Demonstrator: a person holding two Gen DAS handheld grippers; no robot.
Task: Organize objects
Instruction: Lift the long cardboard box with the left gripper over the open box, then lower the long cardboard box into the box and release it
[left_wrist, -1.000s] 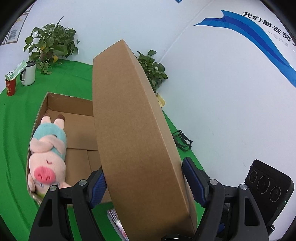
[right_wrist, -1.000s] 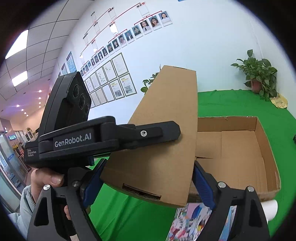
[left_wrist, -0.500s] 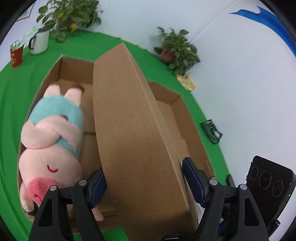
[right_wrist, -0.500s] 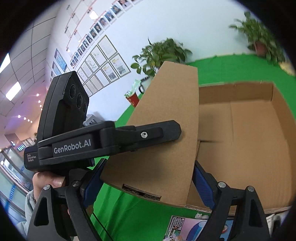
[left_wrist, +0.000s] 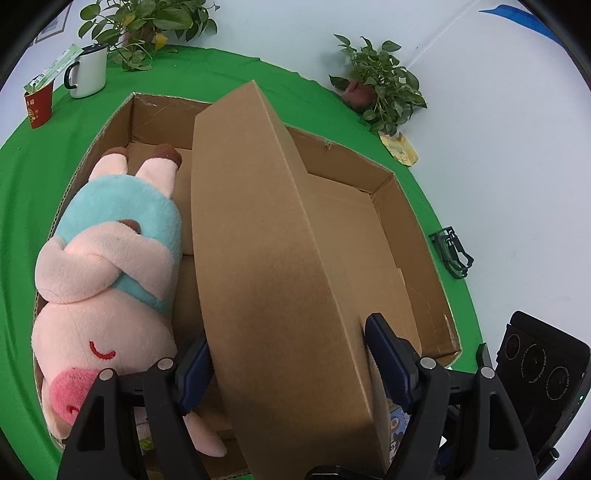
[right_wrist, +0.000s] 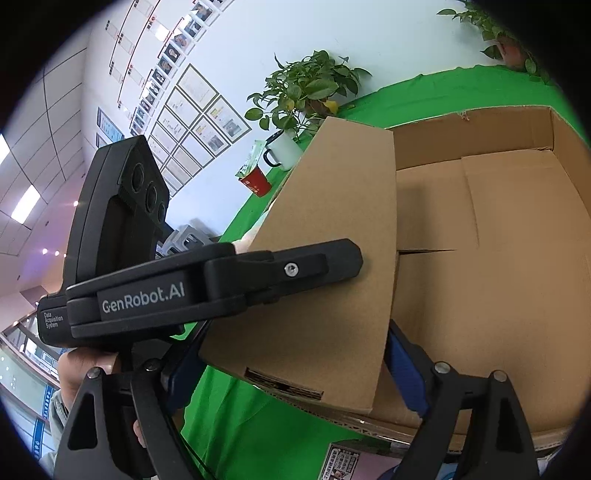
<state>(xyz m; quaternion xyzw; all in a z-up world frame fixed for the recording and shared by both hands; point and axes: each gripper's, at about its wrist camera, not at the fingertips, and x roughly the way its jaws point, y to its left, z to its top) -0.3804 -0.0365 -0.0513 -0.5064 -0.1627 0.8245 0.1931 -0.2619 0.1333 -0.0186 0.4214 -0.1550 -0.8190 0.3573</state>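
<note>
Both grippers hold one flat closed cardboard box (left_wrist: 273, 280), also in the right wrist view (right_wrist: 325, 236). My left gripper (left_wrist: 288, 369) is shut on its near end; my right gripper (right_wrist: 291, 354) is shut on another edge. The box hangs tilted over a large open cardboard carton (left_wrist: 391, 192), seen too in the right wrist view (right_wrist: 517, 206). A pink plush pig (left_wrist: 107, 280) in a blue shirt lies along the carton's left side. The left gripper's body crosses the right wrist view.
A green cloth (left_wrist: 33, 177) covers the table. A white mug (left_wrist: 88, 72), a red cup (left_wrist: 38, 105) and potted plants (left_wrist: 376, 81) stand at the back. A black clip (left_wrist: 452, 253) lies right of the carton. Printed booklets (right_wrist: 351, 461) lie in front.
Both grippers have carried the flat box forward and down over the open carton. The carton and pig now fill more of the views.
</note>
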